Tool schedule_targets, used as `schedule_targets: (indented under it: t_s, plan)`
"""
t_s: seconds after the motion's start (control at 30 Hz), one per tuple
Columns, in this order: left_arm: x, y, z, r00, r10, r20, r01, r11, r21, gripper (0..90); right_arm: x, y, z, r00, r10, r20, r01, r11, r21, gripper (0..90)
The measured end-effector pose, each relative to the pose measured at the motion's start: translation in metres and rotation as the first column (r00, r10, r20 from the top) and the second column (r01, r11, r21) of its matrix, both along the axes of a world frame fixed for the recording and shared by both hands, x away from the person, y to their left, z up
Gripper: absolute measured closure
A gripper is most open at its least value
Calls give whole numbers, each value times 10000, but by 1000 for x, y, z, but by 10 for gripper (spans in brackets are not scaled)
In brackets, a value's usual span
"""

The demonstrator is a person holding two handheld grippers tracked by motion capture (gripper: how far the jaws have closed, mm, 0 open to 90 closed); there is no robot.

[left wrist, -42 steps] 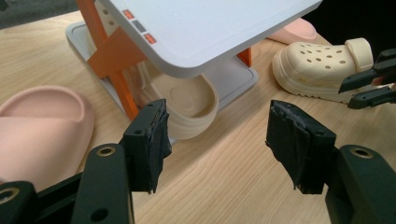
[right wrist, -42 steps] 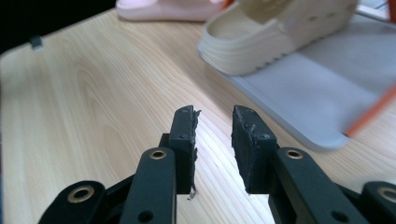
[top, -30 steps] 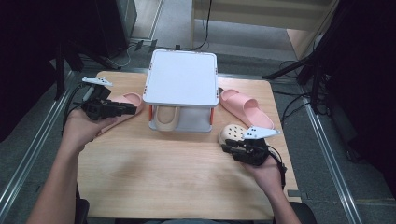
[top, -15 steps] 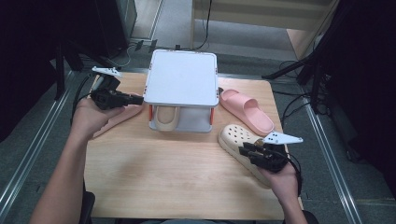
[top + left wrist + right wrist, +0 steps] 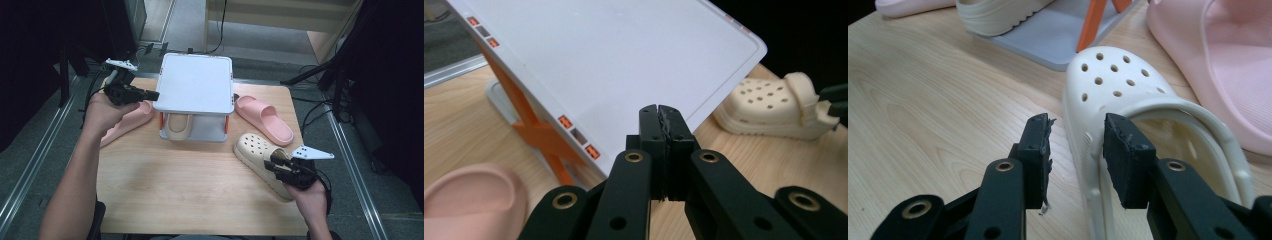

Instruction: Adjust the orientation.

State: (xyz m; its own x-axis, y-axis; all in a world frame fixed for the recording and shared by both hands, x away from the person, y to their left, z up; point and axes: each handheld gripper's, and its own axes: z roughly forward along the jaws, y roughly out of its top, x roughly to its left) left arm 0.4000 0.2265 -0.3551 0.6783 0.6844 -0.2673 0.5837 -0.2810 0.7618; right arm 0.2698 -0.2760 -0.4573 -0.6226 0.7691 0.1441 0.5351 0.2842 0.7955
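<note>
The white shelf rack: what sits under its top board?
Under the white shelf rack, on its lower grey tier, a cream clog pokes out toe first. Its rear part is covered by the top board.

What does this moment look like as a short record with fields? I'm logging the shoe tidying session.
surface: wooden table
rack: white two-tier shoe rack, cream clog on its lower shelf
loose shoes: cream clog by the right gripper; two pink slides, one either side of the rack
left gripper: shut, empty, by the rack's top
right gripper: jaws just opening, astride the clog's side wall, left pad apart from it
</note>
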Motion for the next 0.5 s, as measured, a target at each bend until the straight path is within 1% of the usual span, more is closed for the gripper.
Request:
schedule_targets:
  t_s: [0.03, 0.1, 0.17, 0.2, 0.23, 0.27, 0.3, 0.33, 0.43, 0.47, 0.5]
  plan:
    - [2, 0, -1, 10000, -10, -8, 10, 10000, -58, 897, -1, -1, 0, 10000, -27, 14, 27, 10000, -45, 638]
    - [7, -3, -6, 9999, 29, -116, -27, 9998, 199, 897, -2, -3, -3, 9999, -101, -63, 99, 9997, -233, 635]
    - [8, -3, -8, 9999, 59, -117, -56, 9997, 253, 897, -2, -3, -5, 9998, -177, -131, 173, 9994, -295, 634]
    - [11, -3, -11, 10000, 73, -49, -71, 9993, 369, 896, -2, -4, -5, 9997, -198, -133, 193, 9992, -338, 634]
    - [12, -4, -13, 9999, 87, -67, -84, 9988, 476, 897, -1, -5, -6, 9996, -229, -155, 224, 9992, -336, 634]
    - [12, -4, -13, 9999, 87, -67, -84, 9988, 476, 897, -1, -6, -7, 9994, -268, -222, 260, 9991, -338, 634]
    - [13, -5, -14, 10000, 79, -29, -77, 9981, 610, 897, -1, -6, -7, 9994, -268, -222, 260, 9991, -338, 634]
    - [14, -6, -16, 10000, 36, -37, -33, 9975, 704, 896, 0, -6, -10, 9990, -296, -335, 283, 9989, -371, 634]
    - [16, -10, -20, 9999, -71, -71, 77, 9951, 988, 896, 2, -6, -13, 9984, -297, -480, 276, 9987, -432, 634]
    - [16, -11, -21, 9999, -86, -96, 96, 9936, 1126, 896, 2, -4, -16, 9979, -295, -571, 264, 9982, -545, 634]
    - [15, -13, -23, 9997, -222, -57, 227, 9929, 1168, 897, 2, -4, -17, 9978, -292, -596, 257, 9979, -591, 634]
